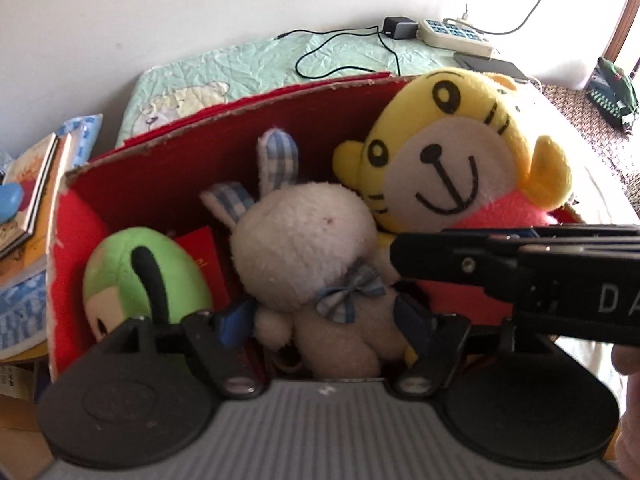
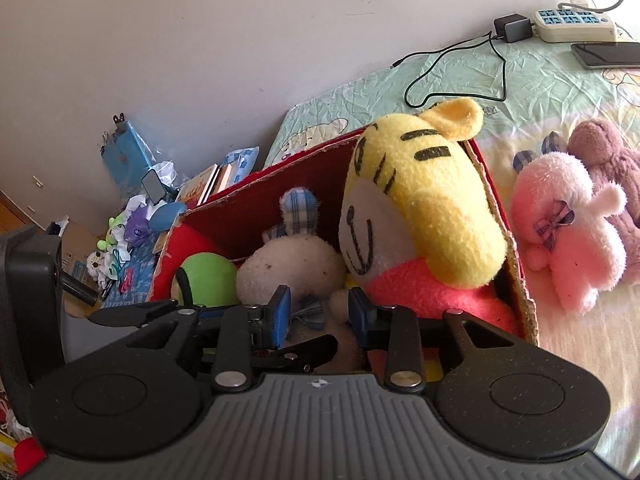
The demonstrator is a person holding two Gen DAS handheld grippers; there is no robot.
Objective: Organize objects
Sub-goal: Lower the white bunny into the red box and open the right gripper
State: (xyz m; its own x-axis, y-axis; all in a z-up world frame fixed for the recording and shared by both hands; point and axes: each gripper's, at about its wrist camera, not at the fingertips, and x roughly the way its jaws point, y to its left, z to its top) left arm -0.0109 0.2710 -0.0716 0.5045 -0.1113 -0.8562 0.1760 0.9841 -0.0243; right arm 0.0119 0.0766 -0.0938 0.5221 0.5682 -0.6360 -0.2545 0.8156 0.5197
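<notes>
Inside the red cardboard box (image 1: 256, 120) on the bed (image 2: 540, 92), a white rabbit (image 1: 304, 248) lies in the middle, with a green toy (image 1: 148, 276) to its left and a yellow tiger (image 1: 452, 152) leaning against the box's right wall. The left gripper (image 1: 326, 318) hangs over the rabbit, its fingers wide on either side of the body and not pressing it. The right gripper (image 2: 318, 314) has its fingers narrow around the rabbit's small bow (image 2: 310, 314); whether they pinch it, I cannot tell.
</notes>
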